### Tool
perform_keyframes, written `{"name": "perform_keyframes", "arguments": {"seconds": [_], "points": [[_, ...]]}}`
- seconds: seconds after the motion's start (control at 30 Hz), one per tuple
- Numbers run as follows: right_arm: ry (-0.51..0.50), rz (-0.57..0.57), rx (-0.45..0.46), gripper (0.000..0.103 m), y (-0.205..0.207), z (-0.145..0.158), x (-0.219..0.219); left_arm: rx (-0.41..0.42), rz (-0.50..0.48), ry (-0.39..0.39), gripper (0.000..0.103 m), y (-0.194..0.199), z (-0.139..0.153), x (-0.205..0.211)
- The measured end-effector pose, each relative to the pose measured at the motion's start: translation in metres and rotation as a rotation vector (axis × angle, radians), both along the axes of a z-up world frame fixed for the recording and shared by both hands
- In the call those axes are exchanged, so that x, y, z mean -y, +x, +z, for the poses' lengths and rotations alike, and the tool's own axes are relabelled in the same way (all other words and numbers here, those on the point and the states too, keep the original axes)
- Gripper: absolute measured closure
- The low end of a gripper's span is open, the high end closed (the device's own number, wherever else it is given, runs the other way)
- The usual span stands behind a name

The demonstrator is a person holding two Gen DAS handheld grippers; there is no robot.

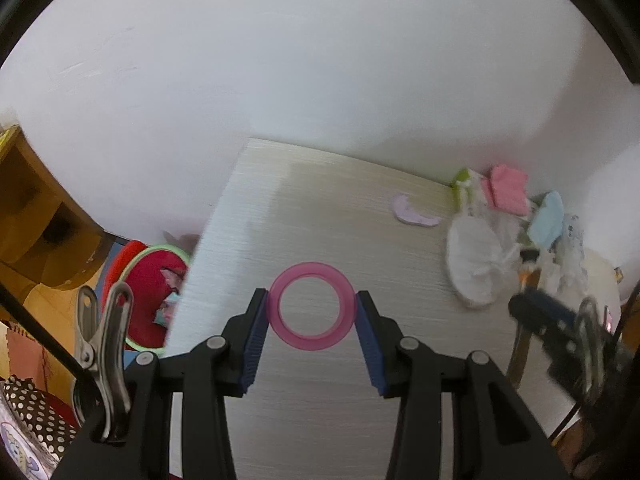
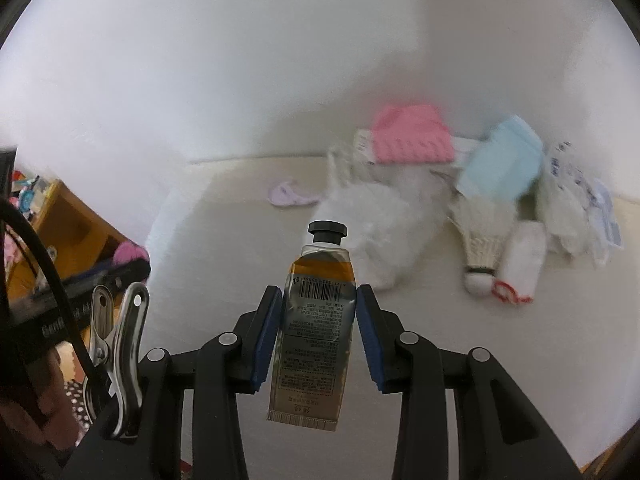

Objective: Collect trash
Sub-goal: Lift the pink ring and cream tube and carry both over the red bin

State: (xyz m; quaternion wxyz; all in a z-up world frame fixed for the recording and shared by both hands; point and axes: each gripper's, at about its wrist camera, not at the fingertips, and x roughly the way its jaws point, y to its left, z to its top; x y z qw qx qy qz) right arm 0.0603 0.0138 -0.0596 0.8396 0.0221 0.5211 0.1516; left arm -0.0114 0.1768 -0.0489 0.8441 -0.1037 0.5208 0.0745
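Two claws are loaded. The left claw (image 1: 312,307) is closed partway on a pink ring (image 1: 312,306), pads pressing its two sides, held above the pale counter (image 1: 320,208). The right claw (image 2: 319,304) is closed partway on a tube (image 2: 316,320), black cap pointing away, clear of the counter. A pile of wrappers (image 2: 460,192) lies against the wall, with a shuttlecock (image 2: 482,248) at its near edge.
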Motion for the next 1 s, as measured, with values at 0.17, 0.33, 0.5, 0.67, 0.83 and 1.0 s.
{"name": "perform_keyframes", "arguments": {"seconds": [0.17, 0.33, 0.5, 0.67, 0.83, 1.0], "points": [[0.028, 0.055, -0.002, 0.064, 0.008, 0.007, -0.031, -0.019, 0.057, -0.038, 0.058, -0.010, -0.006, -0.036], [0.057, 0.147, -0.003, 0.064, 0.007, 0.011, -0.072, -0.020, 0.106, -0.039, 0.058, -0.020, -0.009, -0.061], [0.047, 0.243, -0.024, 0.064, 0.001, 0.012, -0.114, -0.017, 0.161, -0.042, 0.058, -0.028, -0.010, -0.085], [0.065, 0.320, -0.037, 0.064, -0.002, 0.010, -0.147, -0.004, 0.214, -0.047, 0.058, -0.039, -0.006, -0.111], [0.094, 0.403, -0.052, 0.064, -0.001, 0.006, -0.182, -0.004, 0.274, -0.057, 0.058, -0.051, -0.007, -0.140], [0.140, 0.497, -0.046, 0.064, 0.000, 0.011, -0.220, 0.007, 0.332, -0.079, 0.058, -0.060, -0.012, -0.174]]}}
